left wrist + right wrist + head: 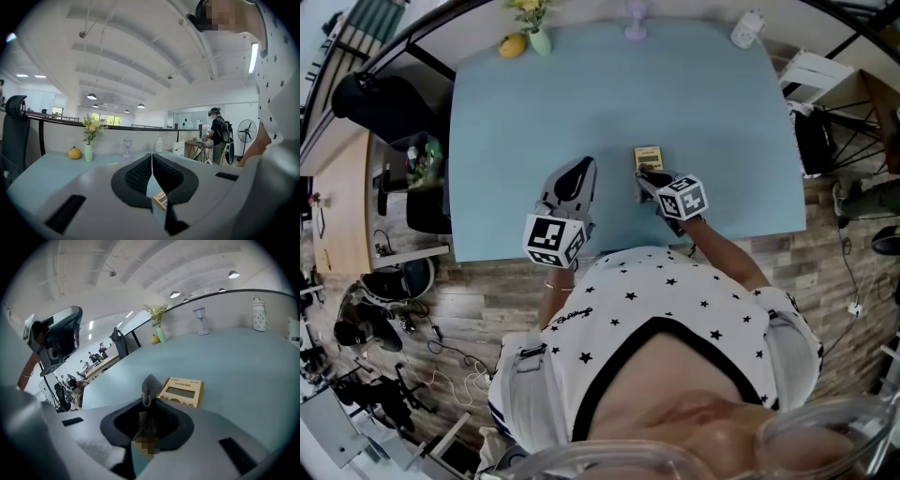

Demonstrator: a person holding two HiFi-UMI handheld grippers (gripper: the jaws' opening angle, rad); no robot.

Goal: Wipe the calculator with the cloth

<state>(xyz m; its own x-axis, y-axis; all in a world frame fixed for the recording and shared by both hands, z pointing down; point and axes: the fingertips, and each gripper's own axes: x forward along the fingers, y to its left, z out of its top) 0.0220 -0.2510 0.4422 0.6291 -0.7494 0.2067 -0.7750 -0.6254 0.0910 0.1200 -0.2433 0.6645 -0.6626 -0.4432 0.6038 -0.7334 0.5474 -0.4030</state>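
Note:
A small beige calculator (648,157) lies flat on the light blue table (506,169), near the middle. My right gripper (646,177) sits just in front of it, jaws pointing at it. In the right gripper view, the right gripper (146,403) is shut on a grey cloth (150,385), whose bunched end sticks out beside the calculator (183,392). My left gripper (583,167) hovers to the calculator's left. Its jaws (152,157) are shut with nothing between them. A corner of the calculator (161,200) shows below them.
Along the table's far edge stand a vase of yellow flowers (534,28), a yellow fruit (512,45), a small lamp (636,19) and a white lantern (747,28). A black chair (366,98) is at the left. The table's near edge is by the person's body.

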